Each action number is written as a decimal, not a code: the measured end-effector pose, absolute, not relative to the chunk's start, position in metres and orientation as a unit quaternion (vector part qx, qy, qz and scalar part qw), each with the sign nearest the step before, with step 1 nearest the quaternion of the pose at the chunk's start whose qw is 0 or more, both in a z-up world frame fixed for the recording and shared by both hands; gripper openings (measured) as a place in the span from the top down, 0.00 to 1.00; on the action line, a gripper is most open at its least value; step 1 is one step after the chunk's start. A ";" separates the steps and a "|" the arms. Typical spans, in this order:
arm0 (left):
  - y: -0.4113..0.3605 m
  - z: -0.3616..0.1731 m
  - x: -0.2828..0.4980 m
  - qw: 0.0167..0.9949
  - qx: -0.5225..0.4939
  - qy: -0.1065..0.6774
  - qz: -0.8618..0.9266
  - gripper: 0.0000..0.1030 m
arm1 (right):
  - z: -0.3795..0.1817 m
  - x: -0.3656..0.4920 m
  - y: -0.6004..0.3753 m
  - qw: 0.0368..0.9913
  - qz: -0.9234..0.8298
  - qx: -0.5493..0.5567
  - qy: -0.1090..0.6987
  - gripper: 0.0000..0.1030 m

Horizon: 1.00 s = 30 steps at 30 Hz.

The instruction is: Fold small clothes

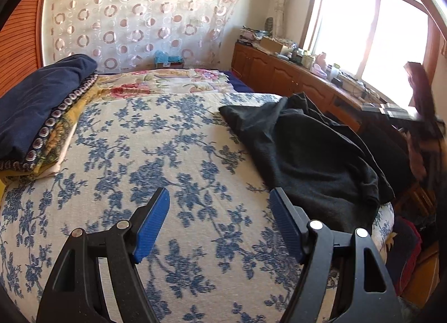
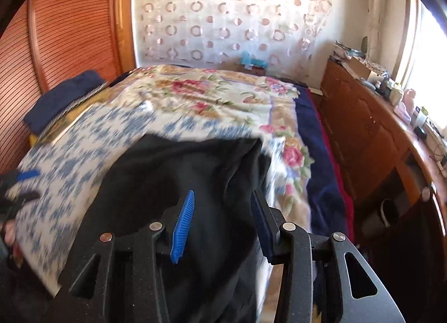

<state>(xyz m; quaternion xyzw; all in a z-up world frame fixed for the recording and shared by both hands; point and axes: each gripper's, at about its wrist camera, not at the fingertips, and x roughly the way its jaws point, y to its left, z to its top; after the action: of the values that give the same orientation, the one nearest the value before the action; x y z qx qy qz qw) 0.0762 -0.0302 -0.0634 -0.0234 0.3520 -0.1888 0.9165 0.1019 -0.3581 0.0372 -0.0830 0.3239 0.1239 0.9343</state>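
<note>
1. My left gripper hovers over the blue-flowered bedspread with its jaws spread wide and nothing between them.
2. My right gripper is also parted and holds nothing; the dark garment lies below and ahead of its fingers, but I cannot tell whether the pads touch the cloth.
3. The dark garment, seen from the left wrist, sits rumpled on the right side of the bed, bunched and creased, with part of it near or over the bed's right edge. I judge it unfolded, so the folding of this piece has not really begun.
4. A stack of folded cloth, navy on top, rests at the far left of the bed. Whether that is finished work from this task, I cannot say.
5. What is left, as I read it: spread the garment flat, then fold it.
6. Room: the middle of the bedspread is bare and broad, good ground for laying the piece out.
7. Edges: the bed drops away on the right toward the wooden cabinet, so I would draw the garment leftward and keep clear of the stack.
8. The right wrist view is smeared, so fine detail there is unsure.
</note>
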 end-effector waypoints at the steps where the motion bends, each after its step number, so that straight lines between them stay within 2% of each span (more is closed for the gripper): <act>1: -0.035 -0.064 0.076 0.915 -0.019 0.354 -0.193 0.27 | 0.028 0.090 -0.362 0.933 0.126 -0.076 0.330 0.57; 6: -0.053 -0.069 0.077 0.909 -0.004 0.362 -0.207 0.27 | -0.007 0.050 -0.375 0.928 0.125 -0.034 0.349 0.58; 13: -0.068 -0.077 0.076 0.901 0.005 0.373 -0.220 0.27 | -0.024 0.019 -0.383 0.920 0.136 0.002 0.368 0.58; 15: -0.069 -0.079 0.077 0.900 0.004 0.376 -0.220 0.27 | -0.024 0.014 -0.382 0.917 0.145 -0.007 0.370 0.70; 17: -0.070 -0.081 0.077 0.899 0.003 0.379 -0.220 0.27 | -0.021 0.009 -0.388 0.919 0.146 -0.019 0.365 0.95; 26: -0.076 -0.084 0.076 0.896 0.007 0.383 -0.225 0.27 | 0.015 -0.015 -0.443 0.944 0.094 -0.027 0.315 0.96; 30: -0.079 -0.085 0.076 0.894 0.009 0.385 -0.228 0.27 | 0.007 -0.013 -0.472 0.940 0.057 -0.027 0.336 0.96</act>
<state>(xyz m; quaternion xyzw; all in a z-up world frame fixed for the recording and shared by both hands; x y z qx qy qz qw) 0.0757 -0.0793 -0.0849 0.0092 0.3853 -0.2278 0.8942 -0.0129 -0.4719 0.0070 -0.0268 0.3356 0.0575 0.9399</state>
